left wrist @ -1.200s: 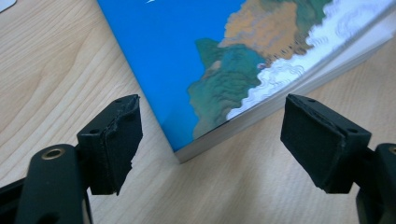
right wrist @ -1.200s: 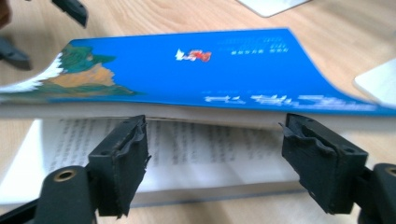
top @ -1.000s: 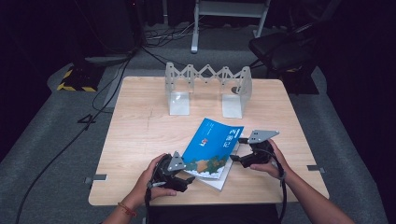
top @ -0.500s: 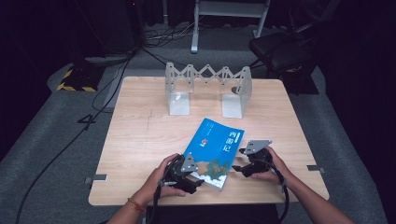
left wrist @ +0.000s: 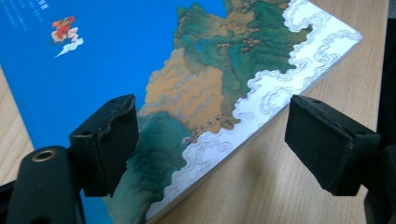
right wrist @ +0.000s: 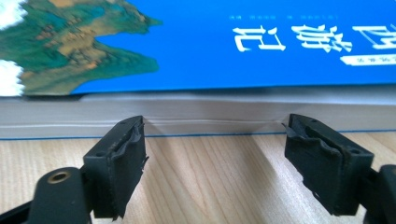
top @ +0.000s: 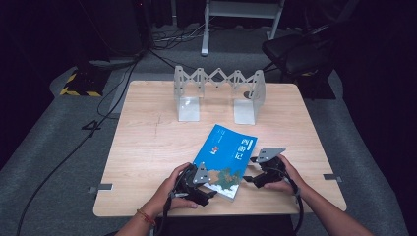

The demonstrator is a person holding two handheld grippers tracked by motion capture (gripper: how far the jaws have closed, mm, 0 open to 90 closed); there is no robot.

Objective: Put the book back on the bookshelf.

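Presently, the blue book (top: 225,161) lies flat on the tabletop (top: 147,142), skewed, in the near half, well short of the expanding metal bookend rack (top: 219,93) at the far edge. The left hand-held gripper (top: 209,189) sits at the book's near corner; in the left gripper view its jaws stand wide, one pad over the cover, the other over bare wood, nothing pinched. The right hand-held gripper (top: 250,173) faces the book's page edge (right wrist: 196,114); its jaws have just been opening and stand wide, level with the tabletop, pads short of the pages, nothing between them.

Assessment: the step in hand appears to be securing a hold to raise the book.

Recommendations:
- Left jaws should straddle the corner's thickness, one pad beneath, before closing.
- Right jaws currently span along the edge, not across it; rotate the wrist so the pads bracket cover and underside.
- Lift only once both grips are firm; a one-sided hold risks the pages fanning.
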